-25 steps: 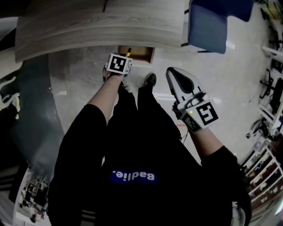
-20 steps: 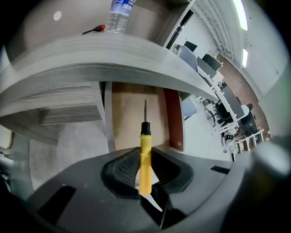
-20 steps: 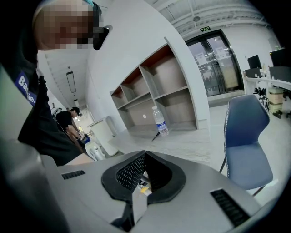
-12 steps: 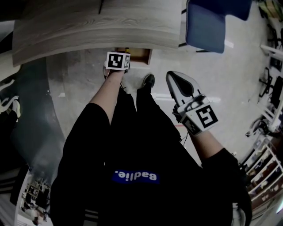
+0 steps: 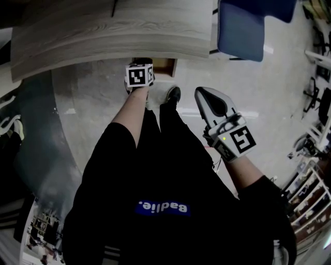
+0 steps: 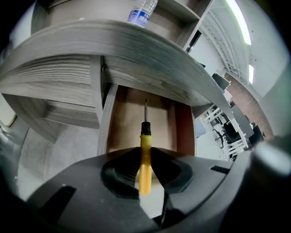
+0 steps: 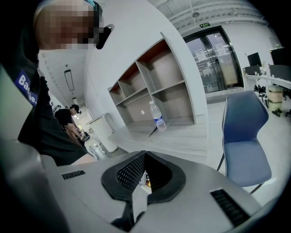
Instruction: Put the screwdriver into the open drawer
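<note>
The screwdriver, with a yellow handle, black collar and thin shaft, is clamped between the jaws of my left gripper. Its tip points down into the open drawer, whose brown bottom lies right below it. In the head view the left gripper's marker cube hangs over the drawer under the desk's edge and hides the jaws and the screwdriver. My right gripper is held apart at the right, over the floor, with its jaws shut and nothing between them.
The curved grey wooden desk overhangs the drawer. A water bottle stands on it. A blue chair is at the upper right. The person's shoe is on the floor just before the drawer.
The left gripper has rolled and sunk a little over the drawer; the yellow handle seen beside its cube in the head view is now hidden. The right gripper has stayed in place.
</note>
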Available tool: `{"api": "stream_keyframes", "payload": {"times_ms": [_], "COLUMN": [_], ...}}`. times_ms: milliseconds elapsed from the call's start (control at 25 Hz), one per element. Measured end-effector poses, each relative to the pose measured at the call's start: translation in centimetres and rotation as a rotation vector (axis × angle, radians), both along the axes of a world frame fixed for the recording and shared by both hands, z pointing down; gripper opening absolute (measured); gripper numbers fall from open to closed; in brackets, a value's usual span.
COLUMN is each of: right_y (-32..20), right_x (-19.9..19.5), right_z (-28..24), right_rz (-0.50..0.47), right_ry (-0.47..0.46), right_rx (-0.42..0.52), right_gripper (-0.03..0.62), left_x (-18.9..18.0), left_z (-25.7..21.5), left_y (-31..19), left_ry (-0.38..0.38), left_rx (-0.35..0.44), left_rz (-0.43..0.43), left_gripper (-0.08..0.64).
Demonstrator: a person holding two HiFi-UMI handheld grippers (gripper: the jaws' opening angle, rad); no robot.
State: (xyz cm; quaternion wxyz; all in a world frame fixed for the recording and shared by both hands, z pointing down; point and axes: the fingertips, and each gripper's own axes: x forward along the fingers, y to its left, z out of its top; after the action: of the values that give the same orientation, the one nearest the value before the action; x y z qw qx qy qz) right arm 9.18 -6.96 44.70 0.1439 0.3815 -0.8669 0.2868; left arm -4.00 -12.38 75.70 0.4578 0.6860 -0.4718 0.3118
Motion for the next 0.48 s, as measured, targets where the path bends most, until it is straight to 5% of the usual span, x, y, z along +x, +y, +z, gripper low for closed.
{"api": "stream_keyframes", "payload": {"times_ms": [480], "right_y": [0.5], "right_x": [0.4], "right_z": [0.3], "right_rz": [0.018], "right_ry": [0.018], "right_rx": [-0.015], "right_gripper": [0.029], "left_x": [0.0], "left_z": [1.1], "left_y": [-1.1], "left_ry": [-0.09], "left_rx": [0.023], "left_rz": [-0.03], "left_gripper": [0.074]}}
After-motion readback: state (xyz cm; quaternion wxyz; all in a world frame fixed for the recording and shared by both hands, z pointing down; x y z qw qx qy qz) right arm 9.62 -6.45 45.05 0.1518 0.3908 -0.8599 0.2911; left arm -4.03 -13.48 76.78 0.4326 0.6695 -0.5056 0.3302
